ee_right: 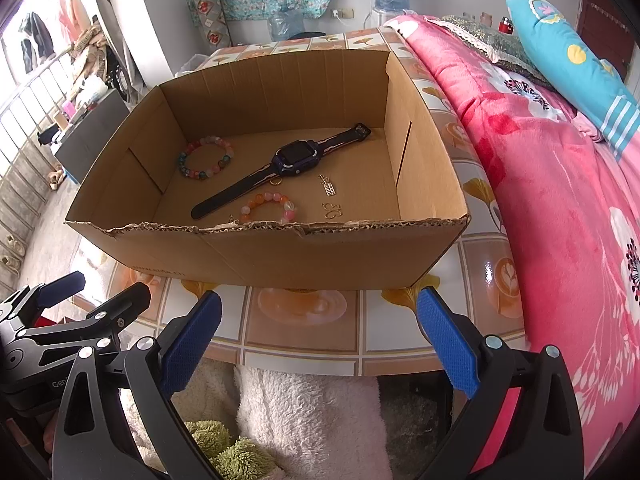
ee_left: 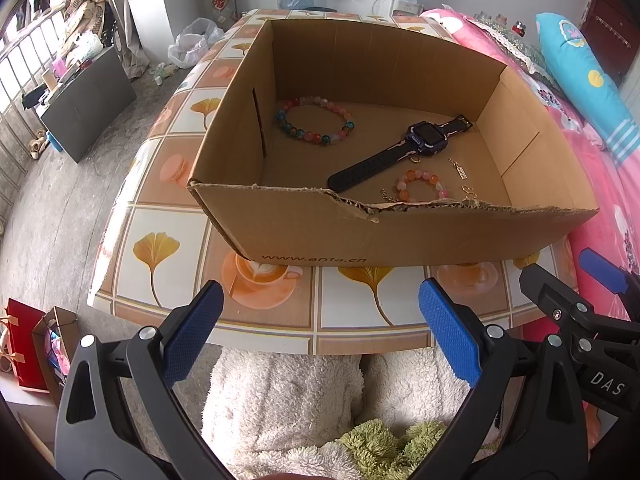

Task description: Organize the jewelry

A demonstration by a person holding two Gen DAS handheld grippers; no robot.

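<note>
Bedside tiled table bears a cardboard box; both tools gape wide, empty.

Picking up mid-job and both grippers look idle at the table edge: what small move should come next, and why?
Probably reach the right gripper over the box's torn front wall toward the orange bead bracelet. Both it and the left gripper are open, empty and short of the cardboard box. That bracelet lies nearest the front, clear of the watch, with small gold charms beside it.
</note>
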